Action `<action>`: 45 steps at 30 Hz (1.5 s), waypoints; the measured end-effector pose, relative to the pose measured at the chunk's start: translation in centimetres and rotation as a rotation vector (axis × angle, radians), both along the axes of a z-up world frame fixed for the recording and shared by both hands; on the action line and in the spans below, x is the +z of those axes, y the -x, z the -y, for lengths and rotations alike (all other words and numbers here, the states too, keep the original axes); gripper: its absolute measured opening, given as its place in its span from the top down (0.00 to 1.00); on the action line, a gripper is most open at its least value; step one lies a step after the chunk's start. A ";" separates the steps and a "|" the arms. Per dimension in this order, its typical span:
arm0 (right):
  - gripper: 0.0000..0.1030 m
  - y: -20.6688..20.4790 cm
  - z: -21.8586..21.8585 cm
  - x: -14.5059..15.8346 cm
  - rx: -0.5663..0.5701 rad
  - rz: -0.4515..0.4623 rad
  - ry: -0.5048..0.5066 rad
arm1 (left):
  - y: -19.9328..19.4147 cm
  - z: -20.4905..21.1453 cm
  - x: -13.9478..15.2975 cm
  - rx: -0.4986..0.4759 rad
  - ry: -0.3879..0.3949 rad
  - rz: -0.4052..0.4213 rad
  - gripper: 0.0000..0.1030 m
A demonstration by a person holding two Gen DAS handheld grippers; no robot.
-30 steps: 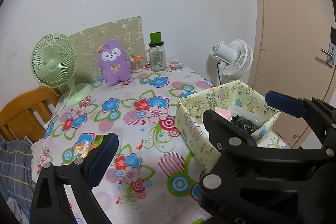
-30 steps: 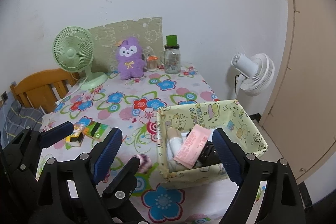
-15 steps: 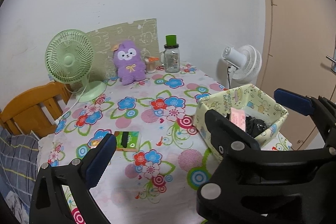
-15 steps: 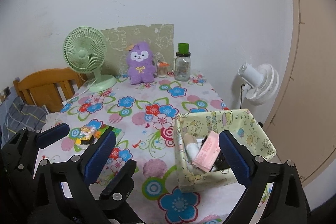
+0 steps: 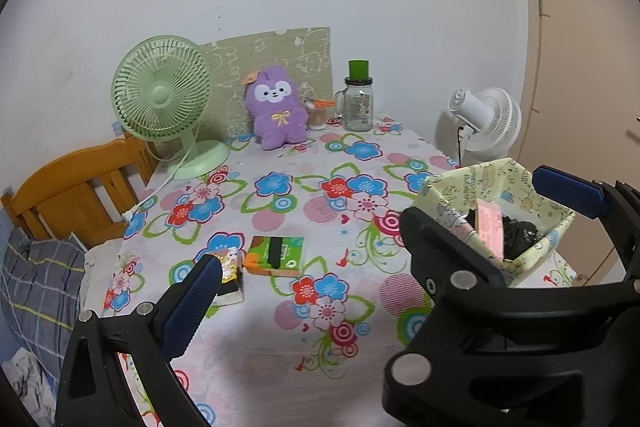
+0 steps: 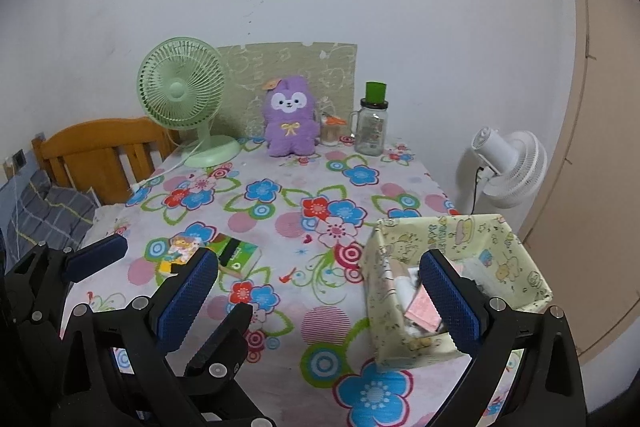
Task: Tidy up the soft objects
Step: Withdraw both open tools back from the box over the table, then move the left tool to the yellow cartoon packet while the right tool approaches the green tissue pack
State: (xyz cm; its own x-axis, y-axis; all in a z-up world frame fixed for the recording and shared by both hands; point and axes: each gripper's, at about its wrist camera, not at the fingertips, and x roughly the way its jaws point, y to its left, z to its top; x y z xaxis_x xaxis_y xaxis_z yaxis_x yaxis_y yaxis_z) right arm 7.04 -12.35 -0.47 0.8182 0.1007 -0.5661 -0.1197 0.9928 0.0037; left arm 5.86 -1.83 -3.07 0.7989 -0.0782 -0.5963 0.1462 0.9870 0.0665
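A purple plush toy (image 5: 278, 115) (image 6: 292, 121) stands upright at the back of the flowered table (image 6: 280, 311). At the table's right edge stands a pale yellow fabric box (image 5: 452, 187) (image 6: 404, 243), which holds a pink pack (image 5: 490, 227) and something black (image 5: 520, 231). A green tissue pack (image 5: 276, 255) (image 6: 236, 253) and a small yellow cartoon packet (image 5: 230, 267) (image 6: 180, 251) lie near the front left. My right gripper (image 6: 318, 263) is open and holds nothing, its right finger in front of the box. My left gripper (image 6: 176, 279) is open beside it, and their fingers interleave.
A green desk fan (image 5: 162, 95) and a glass jar with a green lid (image 5: 358, 103) flank the plush. A white fan (image 5: 484, 119) stands beyond the table's right edge, near a door. A wooden chair back (image 5: 76, 191) and plaid cloth (image 5: 36, 287) are at the left.
Both grippers have drawn back and to the left, so more of the table shows. The tissue pack and yellow packet came into the left wrist view. The right jaws widened slightly.
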 end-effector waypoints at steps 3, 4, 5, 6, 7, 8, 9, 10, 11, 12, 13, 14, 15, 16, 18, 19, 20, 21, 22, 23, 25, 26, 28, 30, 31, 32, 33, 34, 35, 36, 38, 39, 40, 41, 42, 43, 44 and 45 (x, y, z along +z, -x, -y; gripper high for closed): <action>0.01 -0.1 -0.6 -0.2 0.017 -0.003 0.001 | -0.2 -0.8 -0.3 0.009 0.005 -0.001 0.00; 0.01 -0.3 -0.8 -0.3 0.022 -0.006 0.003 | -0.3 -1.0 -0.4 0.010 0.006 -0.001 0.00; 0.01 -0.5 -1.1 -0.4 0.028 -0.014 0.005 | -0.4 -1.2 -0.4 0.011 0.007 -0.001 0.00; 0.01 -0.7 -1.3 -0.5 0.036 -0.022 0.004 | -0.4 -1.4 -0.5 0.012 0.008 -0.004 0.00; 0.01 -0.8 -1.5 -0.6 0.042 -0.029 0.002 | -0.6 -1.6 -0.6 0.011 0.010 -0.006 0.00; 0.01 -1.1 -1.8 -0.7 0.052 -0.038 -0.002 | -0.7 -1.9 -0.7 0.009 0.015 -0.008 0.00; 0.01 -1.3 -2.0 -0.8 0.060 -0.044 -0.004 | -0.7 -2.1 -0.8 0.009 0.015 -0.009 0.00; 0.01 -1.6 -2.3 -1.0 0.067 -0.047 -0.003 | -0.8 -2.3 -0.9 0.012 0.013 -0.009 0.00; 0.01 -1.7 -2.5 -1.1 0.072 -0.049 -0.003 | -1.0 -2.6 -1.1 0.015 0.010 -0.010 0.00; 0.01 -2.0 -2.9 -1.3 0.080 -0.054 -0.002 | -1.1 -2.8 -1.2 0.017 0.008 -0.011 0.00; 0.01 -2.1 -3.1 -1.4 0.085 -0.057 -0.001 | -1.2 -3.0 -1.4 0.020 0.006 -0.013 0.00; 0.01 -2.3 -3.4 -1.6 0.092 -0.059 -0.001 | -1.3 -3.2 -1.5 0.025 0.006 -0.014 0.00; 0.01 -2.6 -3.8 -1.8 0.101 -0.061 0.001 | -1.4 -3.5 -1.7 0.028 0.006 -0.016 0.00; 0.01 -2.7 -4.0 -1.9 0.107 -0.061 0.002 | -1.6 -3.7 -1.8 0.032 0.006 -0.018 0.00; 0.01 -3.1 -4.7 -2.2 0.120 -0.064 0.007 | -1.9 -4.4 -2.2 0.042 0.006 -0.023 0.00; 0.01 -3.3 -5.0 -2.4 0.125 -0.066 0.008 | -2.0 -4.6 -2.3 0.045 0.008 -0.027 0.00; 0.01 -3.5 -5.2 -2.5 0.129 -0.069 0.008 | -2.2 -4.9 -2.4 0.052 0.010 -0.034 0.00; 0.01 -3.7 -5.4 -2.7 0.135 -0.072 0.007 | -2.4 -5.2 -2.5 0.059 0.012 -0.040 0.00; 0.01 -3.9 -5.7 -2.8 0.141 -0.077 0.005 | -2.6 -5.5 -2.6 0.065 0.015 -0.043 0.00; 0.01 -4.1 -6.0 -3.0 0.147 -0.080 0.003 | -2.7 -5.8 -2.8 0.072 0.018 -0.045 0.00; 0.01 -4.5 -6.4 -3.3 0.155 -0.085 0.004 | -3.1 -6.3 -3.1 0.087 0.019 -0.052 0.00; 0.01 -4.6 -6.6 -3.4 0.159 -0.086 0.006 | -3.2 -6.6 -3.2 0.091 0.020 -0.057 0.00; 0.01 -5.0 -7.1 -3.7 0.167 -0.086 0.012 | -3.5 -7.1 -3.5 0.103 0.023 -0.064 0.00; 0.01 -5.3 -7.5 -3.9 0.178 -0.087 0.018 | -3.7 -7.5 -3.8 0.109 0.026 -0.070 0.00; 0.01 -5.6 -7.7 -4.1 0.186 -0.090 0.020 | -3.8 -7.7 -3.9 0.114 0.027 -0.071 0.00; 0.01 -5.7 -7.9 -4.2 0.191 -0.094 0.020 | -4.0 -7.9 -4.1 0.122 0.028 -0.072 0.01; 0.01 -6.0 -8.1 -4.3 0.196 -0.097 0.019 | -4.1 -8.1 -4.2 0.129 0.029 -0.072 0.01; 0.01 -6.2 -8.2 -4.4 0.199 -0.099 0.018 | -4.3 -8.3 -4.2 0.132 0.032 -0.072 0.01; 0.01 -6.4 -8.3 -4.5 0.200 -0.100 0.018 | -4.4 -8.5 -4.3 0.134 0.035 -0.075 0.01; 0.01 -6.7 -8.5 -4.7 0.201 -0.103 0.019 | -4.6 -8.6 -4.5 0.138 0.037 -0.079 0.01; 0.01 -7.1 -8.7 -5.0 0.203 -0.107 0.019 | -5.0 -8.8 -4.7 0.144 0.034 -0.087 0.01; 0.01 -7.4 -8.8 -5.2 0.203 -0.112 0.020 | -5.2 -8.9 -4.8 0.149 0.029 -0.092 0.01; 0.01 -7.6 -8.9 -5.4 0.205 -0.117 0.020 | -5.5 -9.0 -5.0 0.152 0.024 -0.099 0.01; 0.01 -7.9 -9.1 -5.7 0.206 -0.121 0.019 | -5.7 -9.1 -5.2 0.155 0.021 -0.106 0.01; 0.01 -8.2 -9.1 -5.9 0.207 -0.127 0.018 | -6.0 -9.2 -5.4 0.156 0.021 -0.111 0.01; 0.01 -8.4 -9.2 -6.1 0.208 -0.132 0.017 | -6.3 -9.3 -5.6 0.157 0.021 -0.117 0.01; 0.01 -8.7 -9.3 -6.3 0.209 -0.138 0.016 | -6.5 -9.4 -5.8 0.159 0.020 -0.125 0.01; 0.01 -9.0 -9.4 -6.6 0.210 -0.146 0.015 | -6.7 -9.5 -6.0 0.160 0.019 -0.133 0.01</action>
State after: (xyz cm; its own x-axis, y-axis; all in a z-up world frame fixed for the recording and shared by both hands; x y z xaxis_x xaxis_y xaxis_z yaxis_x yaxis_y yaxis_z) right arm 16.03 -2.99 -7.09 0.6896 0.2503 -0.6795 -0.3221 0.9464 0.0217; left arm 12.60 7.67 -9.09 0.7164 0.0309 -0.6970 -0.0064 0.9993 0.0378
